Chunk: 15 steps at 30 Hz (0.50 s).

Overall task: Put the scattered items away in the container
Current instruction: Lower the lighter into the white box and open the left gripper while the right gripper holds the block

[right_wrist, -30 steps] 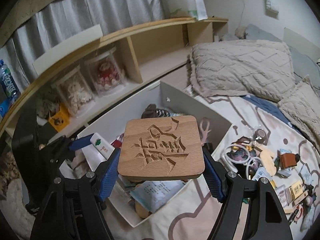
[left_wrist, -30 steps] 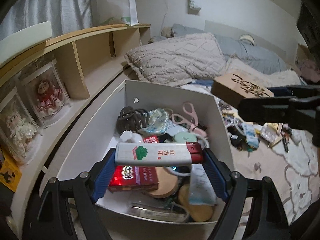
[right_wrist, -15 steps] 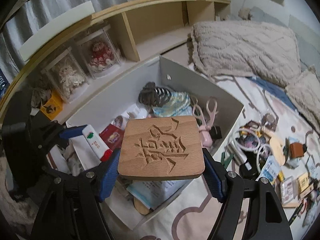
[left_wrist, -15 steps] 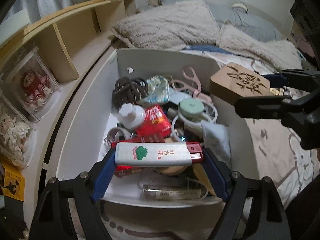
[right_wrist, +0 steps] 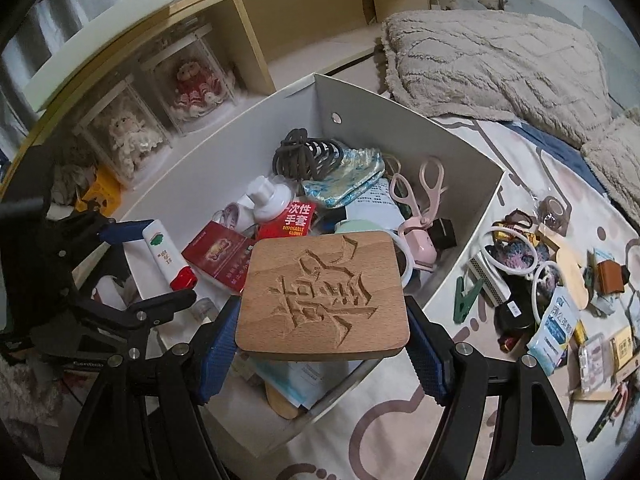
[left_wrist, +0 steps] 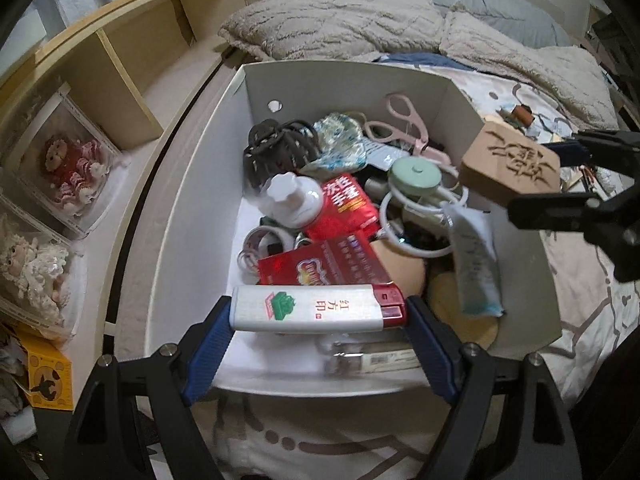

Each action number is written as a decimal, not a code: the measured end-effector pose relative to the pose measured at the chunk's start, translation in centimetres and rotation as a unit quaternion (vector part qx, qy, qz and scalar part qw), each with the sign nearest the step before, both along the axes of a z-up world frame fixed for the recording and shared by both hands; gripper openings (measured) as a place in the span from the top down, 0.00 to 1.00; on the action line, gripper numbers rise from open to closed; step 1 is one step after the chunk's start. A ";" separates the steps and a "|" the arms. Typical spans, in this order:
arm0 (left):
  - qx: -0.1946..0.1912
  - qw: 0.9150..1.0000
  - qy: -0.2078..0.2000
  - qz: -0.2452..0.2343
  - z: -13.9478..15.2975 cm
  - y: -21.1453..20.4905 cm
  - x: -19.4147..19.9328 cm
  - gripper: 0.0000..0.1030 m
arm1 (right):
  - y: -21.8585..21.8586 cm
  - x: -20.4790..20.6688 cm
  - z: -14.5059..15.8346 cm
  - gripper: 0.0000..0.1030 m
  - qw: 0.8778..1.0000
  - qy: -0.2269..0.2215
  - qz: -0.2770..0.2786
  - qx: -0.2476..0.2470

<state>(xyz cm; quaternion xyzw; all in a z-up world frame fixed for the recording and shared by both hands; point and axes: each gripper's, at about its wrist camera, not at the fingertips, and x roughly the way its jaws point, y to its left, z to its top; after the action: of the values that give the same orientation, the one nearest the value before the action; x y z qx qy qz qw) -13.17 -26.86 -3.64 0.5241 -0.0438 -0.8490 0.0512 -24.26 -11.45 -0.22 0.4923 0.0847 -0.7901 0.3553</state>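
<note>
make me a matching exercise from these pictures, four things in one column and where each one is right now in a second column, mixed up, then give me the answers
Things
1. white tube with the red cap
2. carved wooden block
3. pink scissors
4. green clothes peg

Places
A. lying inside the white box
B. held in the right hand-held gripper
C. on the bedsheet outside the box
D. held in the left hand-held gripper

Pairs: 1-D, 2-B, 3-A, 4-C
</note>
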 end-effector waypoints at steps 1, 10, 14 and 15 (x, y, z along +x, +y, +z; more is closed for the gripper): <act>-0.002 1.000 -0.004 0.000 0.0 -0.2 0.0 0.19 | 0.0 -0.1 -0.1 0.26 1.000 -0.001 0.000 0.000; -0.003 1.000 -0.031 0.004 -0.6 -1.5 0.4 0.19 | -0.8 0.0 -0.5 0.26 1.000 -0.004 0.011 0.005; -0.007 0.999 -0.037 -0.002 -0.6 -1.6 0.4 0.19 | -1.1 0.1 -0.5 0.26 1.000 -0.004 0.015 0.003; -0.009 0.999 -0.040 -0.003 -0.6 -1.6 0.4 0.19 | -1.1 0.1 -0.5 0.26 1.000 -0.005 0.016 0.003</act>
<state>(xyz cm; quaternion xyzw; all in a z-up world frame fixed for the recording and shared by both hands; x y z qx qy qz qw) -12.73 -28.44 -4.21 0.5569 -0.0548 -0.8272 0.0511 -24.13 -12.57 -0.76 0.4956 0.0932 -0.7820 0.3664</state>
